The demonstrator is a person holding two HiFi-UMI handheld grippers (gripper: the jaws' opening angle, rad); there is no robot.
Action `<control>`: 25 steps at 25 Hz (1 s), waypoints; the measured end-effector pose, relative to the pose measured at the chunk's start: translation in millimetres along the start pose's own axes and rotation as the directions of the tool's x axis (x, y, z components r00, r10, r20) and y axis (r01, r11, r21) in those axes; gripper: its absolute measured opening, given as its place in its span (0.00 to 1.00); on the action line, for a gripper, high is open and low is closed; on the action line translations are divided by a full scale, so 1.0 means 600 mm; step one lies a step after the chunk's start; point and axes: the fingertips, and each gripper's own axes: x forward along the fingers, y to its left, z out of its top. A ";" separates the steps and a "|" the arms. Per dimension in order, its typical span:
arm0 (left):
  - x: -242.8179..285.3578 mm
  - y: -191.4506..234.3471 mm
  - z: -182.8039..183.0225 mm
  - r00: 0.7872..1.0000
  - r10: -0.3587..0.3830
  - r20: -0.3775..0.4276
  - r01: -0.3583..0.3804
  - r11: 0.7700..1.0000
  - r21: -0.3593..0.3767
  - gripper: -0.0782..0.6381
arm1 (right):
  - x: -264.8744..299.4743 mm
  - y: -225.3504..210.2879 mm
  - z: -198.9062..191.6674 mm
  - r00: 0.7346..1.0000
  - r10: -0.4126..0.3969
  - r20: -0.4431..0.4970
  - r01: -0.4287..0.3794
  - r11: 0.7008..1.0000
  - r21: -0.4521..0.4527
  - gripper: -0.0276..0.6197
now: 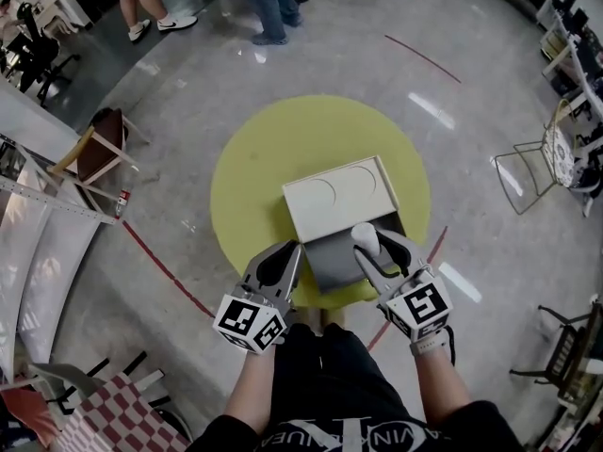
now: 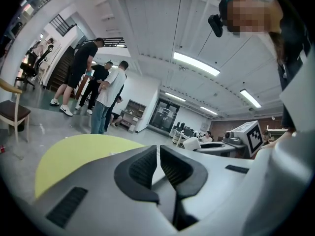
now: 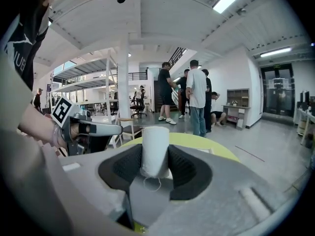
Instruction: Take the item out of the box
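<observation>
Indoors, yellow round table [image 1: 254, 158] on grey floor [image 1: 377, 64], right gripper [image 1: 373, 250] clamping white roll [image 3: 155, 149], left gripper [image 2: 158, 162] closed.

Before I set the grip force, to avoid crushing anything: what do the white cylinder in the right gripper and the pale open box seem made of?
White cylinder: probably rolled cloth or paper, matte; a loose thread hangs from its lower end. Pale open box: likely matte cardboard, thin walls with two pressed arcs, though plastic is possible.

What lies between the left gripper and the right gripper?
The open grey box's near end, resting on the round yellow table, shown in the head view.
</observation>
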 end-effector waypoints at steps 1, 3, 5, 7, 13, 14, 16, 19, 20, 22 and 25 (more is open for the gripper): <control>0.000 0.000 0.006 1.000 0.001 0.004 -0.001 1.000 0.003 0.14 | -0.002 -0.002 0.005 1.000 -0.009 0.008 0.009 1.000 0.003 0.29; -0.001 0.001 0.016 1.000 0.001 0.010 -0.001 1.000 0.010 0.14 | -0.007 -0.005 0.019 0.999 -0.026 0.026 0.026 1.000 0.014 0.29; -0.003 0.003 0.027 1.000 0.001 0.017 -0.002 1.000 0.016 0.14 | -0.010 -0.008 0.033 0.998 -0.042 0.045 0.041 0.999 0.026 0.29; -0.004 0.002 0.036 1.000 -0.001 0.025 0.000 1.000 0.021 0.14 | -0.014 -0.011 0.045 0.997 -0.055 0.059 0.054 0.998 0.027 0.29; -0.001 -0.004 0.061 0.999 -0.010 0.046 0.009 0.999 0.038 0.14 | -0.024 -0.019 0.078 0.990 -0.074 0.120 0.071 0.997 0.029 0.29; -0.001 -0.005 0.066 0.999 -0.012 0.050 0.010 0.999 0.041 0.14 | -0.025 -0.019 0.077 0.990 -0.070 0.125 0.068 0.997 0.021 0.29; -0.002 -0.006 0.074 0.998 -0.015 0.055 0.013 0.999 0.048 0.14 | -0.027 -0.017 0.082 0.988 -0.070 0.135 0.069 0.998 0.015 0.29; -0.003 -0.008 0.084 0.998 -0.018 0.059 0.014 0.998 0.057 0.14 | -0.032 -0.019 0.094 0.987 -0.090 0.134 0.087 0.996 0.026 0.29; -0.003 -0.009 0.087 0.998 -0.018 0.060 0.014 0.998 0.059 0.14 | -0.033 -0.020 0.098 0.986 -0.092 0.138 0.089 0.996 0.027 0.29; -0.002 -0.011 0.093 0.998 -0.020 0.068 0.016 0.998 0.064 0.14 | -0.037 -0.022 0.105 0.984 -0.093 0.149 0.091 0.996 0.024 0.29; -0.001 -0.011 0.102 0.997 -0.023 0.075 0.018 0.997 0.069 0.14 | -0.040 -0.023 0.113 0.982 -0.097 0.165 0.095 0.995 0.021 0.29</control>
